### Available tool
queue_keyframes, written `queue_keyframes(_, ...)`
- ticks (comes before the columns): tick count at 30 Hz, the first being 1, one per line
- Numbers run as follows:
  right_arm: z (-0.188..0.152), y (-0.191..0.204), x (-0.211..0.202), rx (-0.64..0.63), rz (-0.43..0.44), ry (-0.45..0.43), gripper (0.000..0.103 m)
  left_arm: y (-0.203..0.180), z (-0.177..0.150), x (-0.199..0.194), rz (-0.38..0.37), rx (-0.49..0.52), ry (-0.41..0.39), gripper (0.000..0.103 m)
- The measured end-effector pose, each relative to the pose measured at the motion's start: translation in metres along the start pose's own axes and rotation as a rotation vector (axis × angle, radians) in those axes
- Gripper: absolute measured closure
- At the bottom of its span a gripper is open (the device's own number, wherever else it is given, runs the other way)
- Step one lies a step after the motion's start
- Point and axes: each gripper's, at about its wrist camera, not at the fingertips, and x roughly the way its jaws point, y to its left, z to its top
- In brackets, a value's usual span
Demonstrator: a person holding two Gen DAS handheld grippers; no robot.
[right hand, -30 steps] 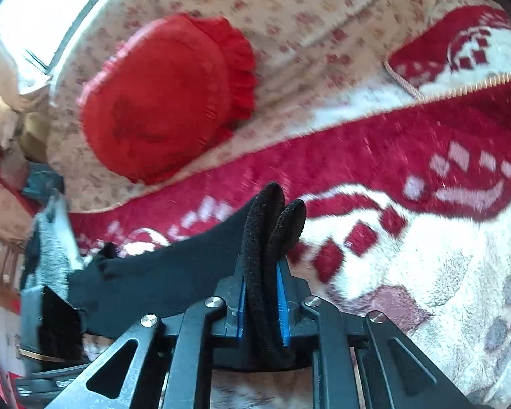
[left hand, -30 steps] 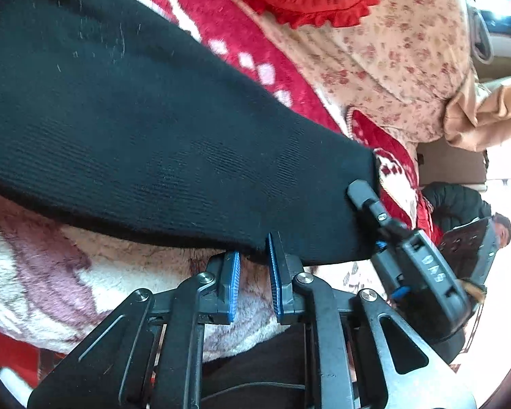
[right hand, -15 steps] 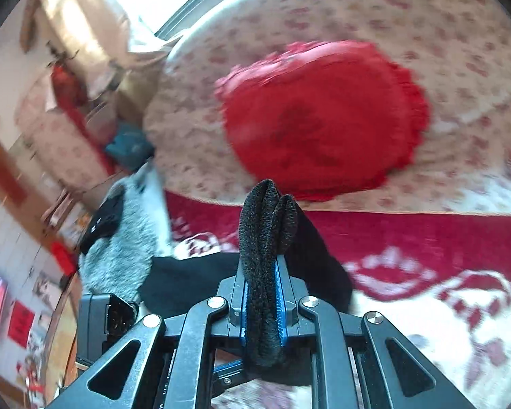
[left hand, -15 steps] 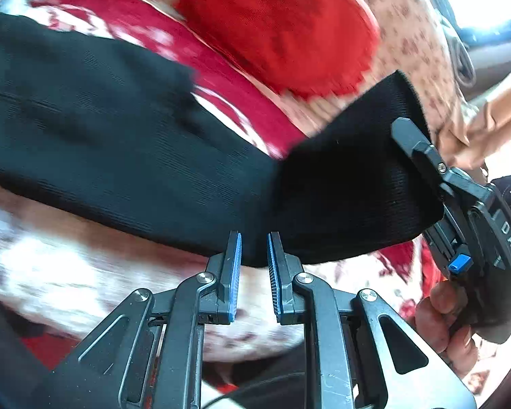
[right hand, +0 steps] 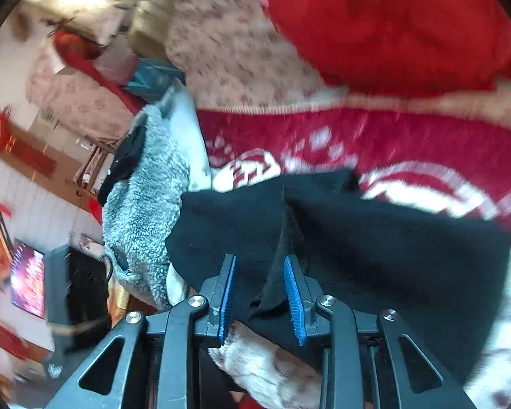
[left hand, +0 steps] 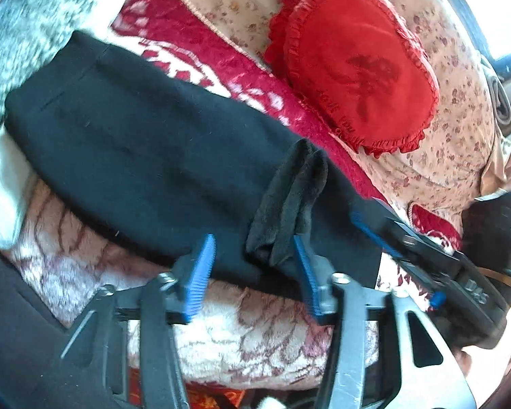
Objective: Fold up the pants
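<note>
The black pants (left hand: pixel 136 143) lie folded over on the red and white blanket (left hand: pixel 221 68). In the left wrist view my left gripper (left hand: pixel 253 255) is open, its blue pads either side of a raised fold of black cloth (left hand: pixel 289 197) that leans on the right pad. My right gripper (left hand: pixel 385 228) shows at the right edge of the pants. In the right wrist view my right gripper (right hand: pixel 259 283) is open over the pants (right hand: pixel 374 238), with a ridge of cloth standing loose between the pads.
A red frilled round cushion (left hand: pixel 357 68) rests on the floral sofa back (left hand: pixel 460 119). A grey fleecy garment (right hand: pixel 146 211) lies beyond the pants' far end. The sofa's front edge runs under my grippers. A TV (right hand: pixel 27 279) stands across the room.
Both grippers have opened. The right gripper carried the pant end over onto the rest of the pants and let it go; the cloth now lies doubled.
</note>
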Motion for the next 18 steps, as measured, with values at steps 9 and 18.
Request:
queue_keyframes(9,-0.013,-0.043,-0.044,-0.077,-0.343,-0.023,0.082,-0.039,0.001,0.048,0.104,0.148,0.009,0.045)
queue_keyframes(18,0.002,-0.061,-0.005,-0.122,-0.448,-0.015,0.089,-0.052,-0.012,0.052,0.151,0.228,0.004,0.074)
